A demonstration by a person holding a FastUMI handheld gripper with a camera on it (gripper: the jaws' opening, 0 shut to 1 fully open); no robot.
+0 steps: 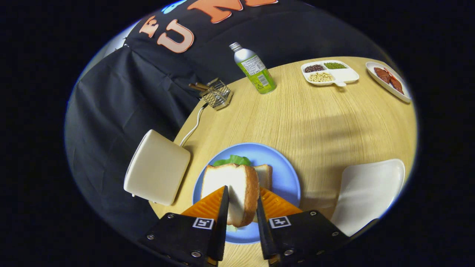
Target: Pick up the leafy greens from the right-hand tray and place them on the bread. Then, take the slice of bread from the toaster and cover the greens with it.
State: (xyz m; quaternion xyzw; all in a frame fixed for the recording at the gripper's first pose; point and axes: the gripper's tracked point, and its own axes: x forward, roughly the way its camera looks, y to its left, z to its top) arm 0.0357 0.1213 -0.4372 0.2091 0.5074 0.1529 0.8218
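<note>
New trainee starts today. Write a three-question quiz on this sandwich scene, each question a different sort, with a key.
1. True or false: the gripper holds a bread slice between its fingers.
2. Where do the leafy greens lie? A) on the white tray B) on the blue plate, beyond the held slice C) beside the bottle
3. Fill in: the sectioned dish of beans stands beyond the ____ plate.

Key: 1 true; 2 B; 3 blue.

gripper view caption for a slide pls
Gripper holds bread slice over greens on blue plate.
</note>
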